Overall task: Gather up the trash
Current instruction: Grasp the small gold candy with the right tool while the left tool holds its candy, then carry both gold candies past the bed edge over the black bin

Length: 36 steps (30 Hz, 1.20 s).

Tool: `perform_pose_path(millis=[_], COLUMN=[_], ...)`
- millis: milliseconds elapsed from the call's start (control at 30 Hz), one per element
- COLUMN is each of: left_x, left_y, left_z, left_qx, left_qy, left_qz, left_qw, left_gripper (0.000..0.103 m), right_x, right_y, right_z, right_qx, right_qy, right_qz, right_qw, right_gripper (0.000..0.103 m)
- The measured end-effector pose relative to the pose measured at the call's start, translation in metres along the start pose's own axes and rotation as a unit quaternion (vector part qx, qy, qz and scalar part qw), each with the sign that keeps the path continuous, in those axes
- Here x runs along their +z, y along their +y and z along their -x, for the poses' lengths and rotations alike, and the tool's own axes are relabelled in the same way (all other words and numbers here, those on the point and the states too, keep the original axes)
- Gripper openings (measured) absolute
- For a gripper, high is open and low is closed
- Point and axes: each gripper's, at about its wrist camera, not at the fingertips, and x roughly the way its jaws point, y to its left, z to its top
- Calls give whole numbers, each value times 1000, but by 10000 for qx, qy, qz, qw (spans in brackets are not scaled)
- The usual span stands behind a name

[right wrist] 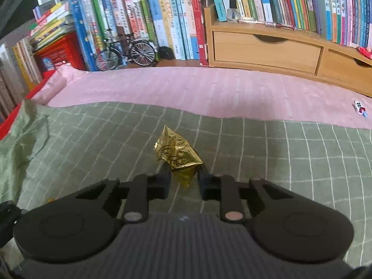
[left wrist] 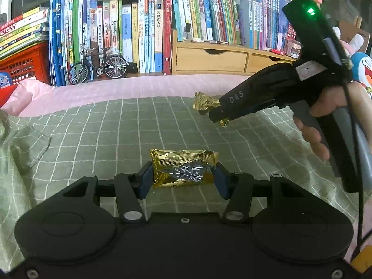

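A flat gold foil wrapper (left wrist: 183, 167) sits between the blue pads of my left gripper (left wrist: 183, 180), which is shut on it just above the green checked cloth (left wrist: 93, 134). A second, crumpled gold wrapper (right wrist: 179, 158) is pinched between the fingers of my right gripper (right wrist: 183, 174). In the left wrist view that right gripper (left wrist: 216, 116) reaches in from the right, held by a hand (left wrist: 325, 121), with the crumpled wrapper (left wrist: 204, 103) sticking out at its tips.
A pink cloth (right wrist: 209, 88) lies beyond the green one. Behind it stand rows of books (left wrist: 139, 34), a wooden drawer unit (right wrist: 267, 48), a model bicycle (left wrist: 100, 66) and a red crate (left wrist: 23, 65). Clear plastic (left wrist: 32, 148) lies at left, a small wrapped item (right wrist: 360, 109) at right.
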Motion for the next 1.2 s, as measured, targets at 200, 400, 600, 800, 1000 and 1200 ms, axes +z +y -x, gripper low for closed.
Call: perform_pose_path(millis=[200, 400, 600, 800, 1000, 1200], left_x=[0, -1, -5, -13, -28, -53], left_y=[-7, -8, -6, -5, -6, -11], left_z=[19, 35, 54, 73, 100, 129], left_qx=[18, 15, 35, 29, -14, -115], left_qy=[-94, -177, -230, -262, -389, -502], left_qz=[-84, -98, -49, -28, -129, -286], left_qw=[9999, 9998, 9997, 9996, 9992, 9983], left_gripper=[52, 52, 52, 52, 52, 52], right_x=[-7, -14, -31, -58, -87, -124], right_y=[6, 6, 10, 17, 22, 29], right_z=[30, 54, 82, 116, 150, 175], right_qx=[111, 122, 270, 523, 758, 941], right_qy=[-145, -239, -284, -365, -427, -373], right_qz=[20, -45, -95, -105, -92, -19], right_qw=[9998, 9996, 9992, 9979, 9962, 9949], right_gripper=[28, 28, 28, 28, 28, 28])
